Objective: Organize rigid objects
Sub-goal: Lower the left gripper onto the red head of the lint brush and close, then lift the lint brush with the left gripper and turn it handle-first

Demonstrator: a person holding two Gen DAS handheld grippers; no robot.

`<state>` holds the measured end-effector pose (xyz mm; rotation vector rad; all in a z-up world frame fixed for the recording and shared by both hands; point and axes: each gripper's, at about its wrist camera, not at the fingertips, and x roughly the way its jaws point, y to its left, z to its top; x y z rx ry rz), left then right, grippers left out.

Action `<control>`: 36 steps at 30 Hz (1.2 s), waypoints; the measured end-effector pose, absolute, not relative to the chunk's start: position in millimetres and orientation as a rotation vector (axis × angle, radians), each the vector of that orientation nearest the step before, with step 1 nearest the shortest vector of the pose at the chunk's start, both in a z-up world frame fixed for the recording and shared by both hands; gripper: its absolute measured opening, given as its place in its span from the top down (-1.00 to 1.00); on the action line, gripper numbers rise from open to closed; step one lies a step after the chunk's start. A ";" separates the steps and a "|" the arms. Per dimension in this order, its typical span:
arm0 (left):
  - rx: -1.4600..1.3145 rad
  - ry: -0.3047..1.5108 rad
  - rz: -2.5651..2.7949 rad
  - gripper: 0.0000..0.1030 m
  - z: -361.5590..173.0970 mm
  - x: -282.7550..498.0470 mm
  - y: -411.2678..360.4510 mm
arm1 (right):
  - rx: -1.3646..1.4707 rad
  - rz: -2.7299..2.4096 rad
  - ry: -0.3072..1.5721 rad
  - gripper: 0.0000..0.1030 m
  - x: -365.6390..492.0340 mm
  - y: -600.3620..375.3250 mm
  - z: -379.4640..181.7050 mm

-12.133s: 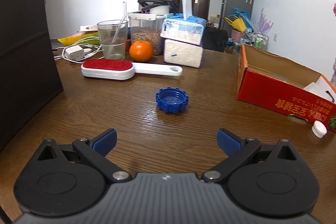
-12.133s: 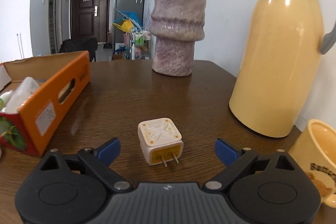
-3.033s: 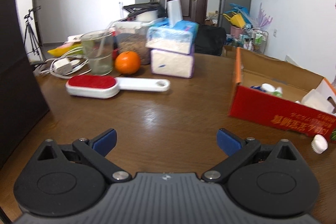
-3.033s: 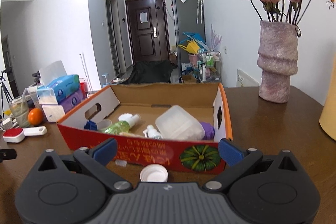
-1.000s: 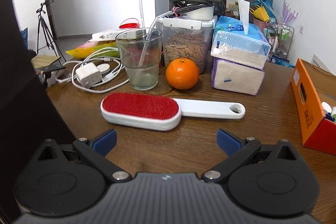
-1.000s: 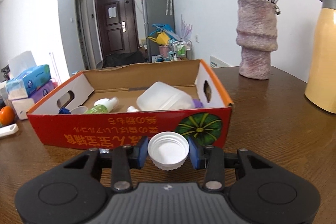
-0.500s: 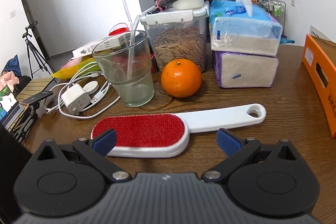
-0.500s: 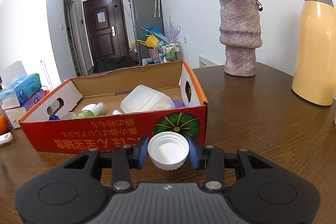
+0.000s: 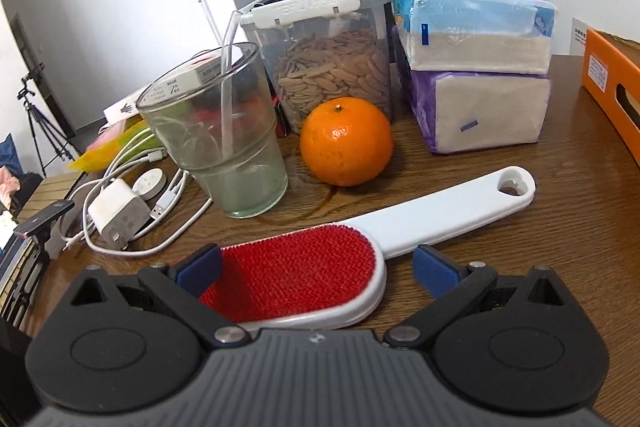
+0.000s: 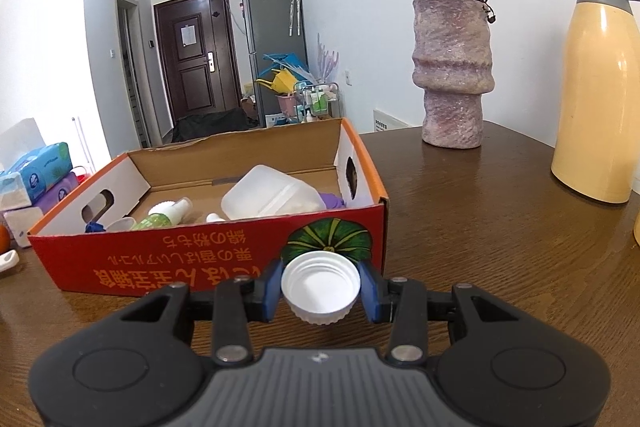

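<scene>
At lower centre of the right wrist view, the right gripper (image 10: 321, 289) clamps a white bottle cap (image 10: 320, 286) before the red cardboard box (image 10: 208, 259). Lower left, the left gripper (image 9: 316, 267) gapes wide around the lint brush (image 9: 296, 277).

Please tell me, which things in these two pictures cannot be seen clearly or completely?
- Left wrist view: the near end of the lint brush is hidden behind the left gripper body.
- Left wrist view: the orange box is cut by the right edge.
- Right wrist view: small items in the box are half hidden by its front wall.
- Right wrist view: the thermos handle is cut off.
</scene>
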<state>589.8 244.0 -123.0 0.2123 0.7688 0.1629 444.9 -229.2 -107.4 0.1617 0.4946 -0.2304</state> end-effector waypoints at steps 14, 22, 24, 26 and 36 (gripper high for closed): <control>0.321 0.714 0.045 0.26 -110.5 547.8 225.2 | 0.161 -0.223 0.491 0.24 443.9 -227.4 -106.4; 0.284 0.736 0.025 0.22 -105.3 533.9 223.2 | 0.168 -0.211 0.478 0.24 440.4 -226.5 -103.2; 0.248 0.706 0.018 -0.31 -99.6 531.9 225.3 | 0.172 -0.210 0.478 0.23 440.1 -227.0 -103.0; 0.232 0.672 0.024 -0.95 -94.0 533.1 227.5 | 0.177 -0.207 0.480 0.23 440.3 -227.6 -103.2; 0.424 0.728 0.040 -0.99 -116.1 572.7 214.6 | 0.182 -0.207 0.484 0.23 441.6 -228.3 -104.1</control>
